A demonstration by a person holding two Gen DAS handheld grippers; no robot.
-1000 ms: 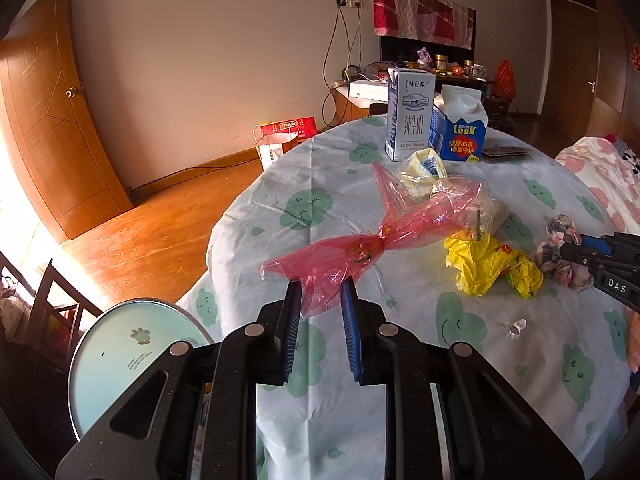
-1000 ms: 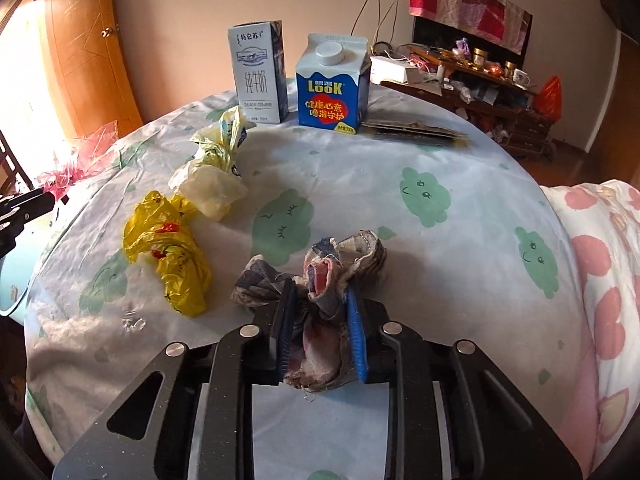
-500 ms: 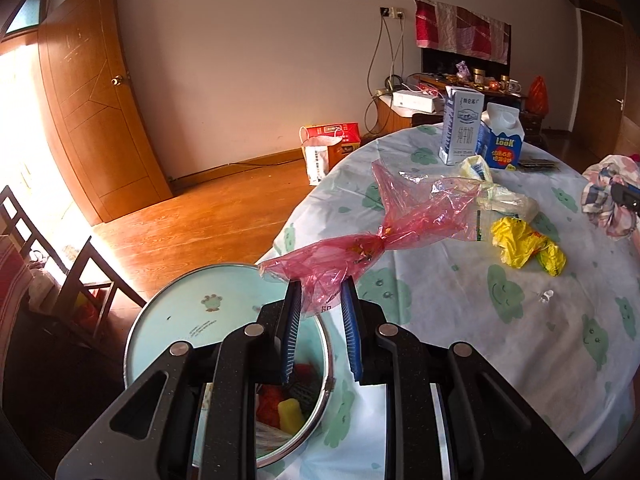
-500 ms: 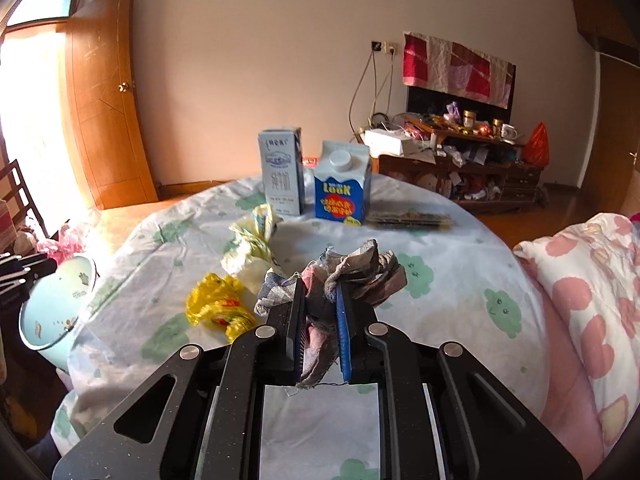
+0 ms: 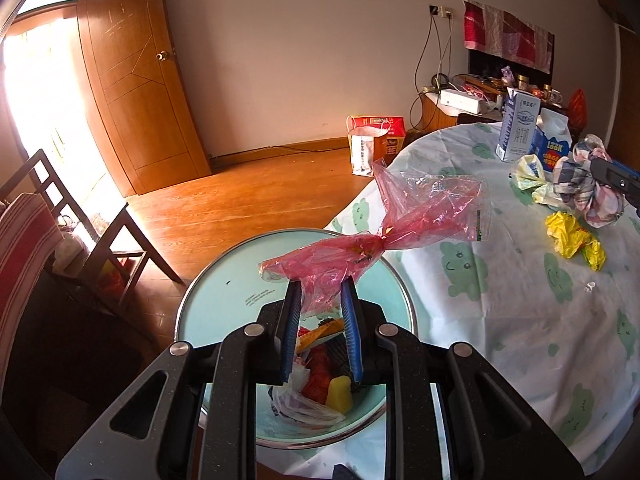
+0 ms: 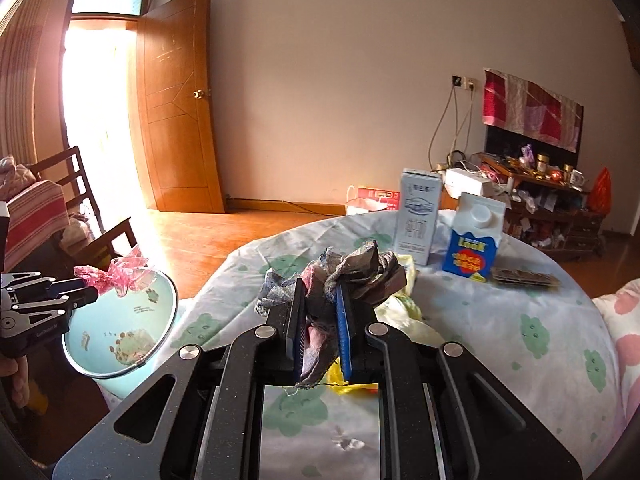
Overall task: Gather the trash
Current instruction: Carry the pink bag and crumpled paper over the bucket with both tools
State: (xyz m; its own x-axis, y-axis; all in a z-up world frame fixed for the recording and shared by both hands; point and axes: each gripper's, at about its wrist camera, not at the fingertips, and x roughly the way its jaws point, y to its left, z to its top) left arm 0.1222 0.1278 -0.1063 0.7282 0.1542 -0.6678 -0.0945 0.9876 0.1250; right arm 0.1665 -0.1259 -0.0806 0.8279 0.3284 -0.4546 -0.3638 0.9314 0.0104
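Two loads gripped, bin [image 5: 224, 280] nearer left.
Left gripper [image 5: 320, 300] clamped on pink bag [image 5: 400, 224], directly above bin; right gripper [image 6: 320, 304] pinching rag [image 6: 352, 272], over table [image 6: 520, 320], well apart.

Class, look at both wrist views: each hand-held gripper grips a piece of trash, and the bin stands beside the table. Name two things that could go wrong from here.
1. The pink plastic bag in the left hand-held gripper trails over the table edge; released now, its tail may drape outside the bin.
2. The crumpled cloth in the right hand-held gripper is above the table, far from the bin; a loose end may drag other trash.
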